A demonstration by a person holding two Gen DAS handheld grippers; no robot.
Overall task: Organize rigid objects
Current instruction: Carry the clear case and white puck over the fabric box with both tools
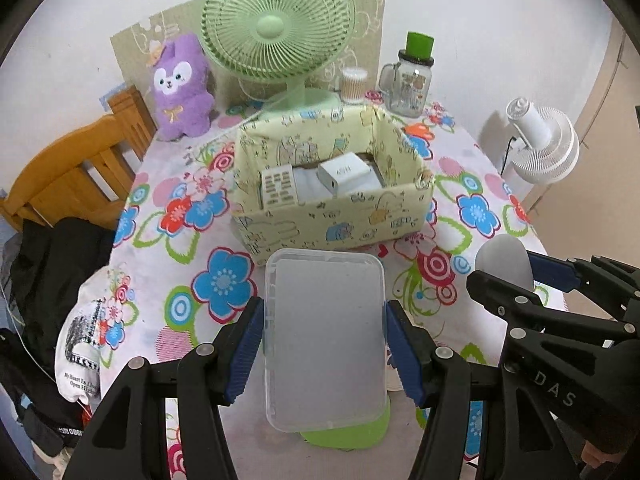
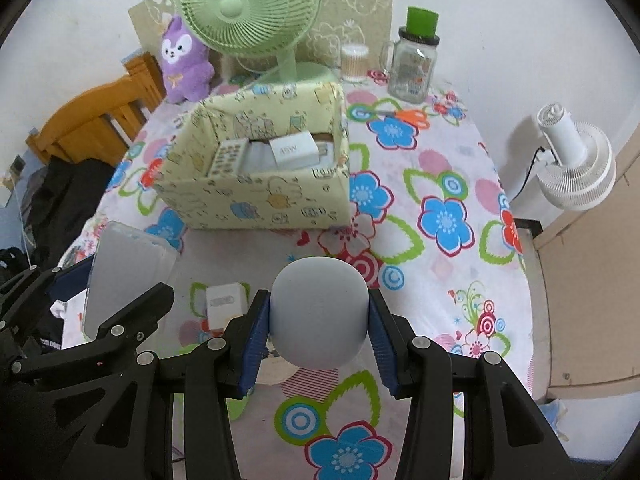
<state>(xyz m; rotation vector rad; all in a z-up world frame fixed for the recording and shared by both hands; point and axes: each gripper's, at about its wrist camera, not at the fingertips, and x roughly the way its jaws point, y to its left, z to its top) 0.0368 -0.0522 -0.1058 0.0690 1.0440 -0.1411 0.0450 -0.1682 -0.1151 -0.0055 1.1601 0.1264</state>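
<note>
My left gripper (image 1: pixel 325 346) is clamped on the clear plastic case (image 1: pixel 326 338), raised just short of the yellow box (image 1: pixel 332 220). My right gripper (image 2: pixel 318 340) squeezes the grey rounded speaker (image 2: pixel 319 312), also near the box, both likely headed inside.

Two matte black plastic two-finger grippers: left one (image 1: pixel 325 354) and right one (image 2: pixel 319 338). Angular skeletal linkage arms with triangular cut-outs, round silver rivets at the pivots. Ribbed blue rubber pads (image 1: pixel 245 350) lining the fingers. Pale letters "DAS" printed on the right gripper's housing.
</note>
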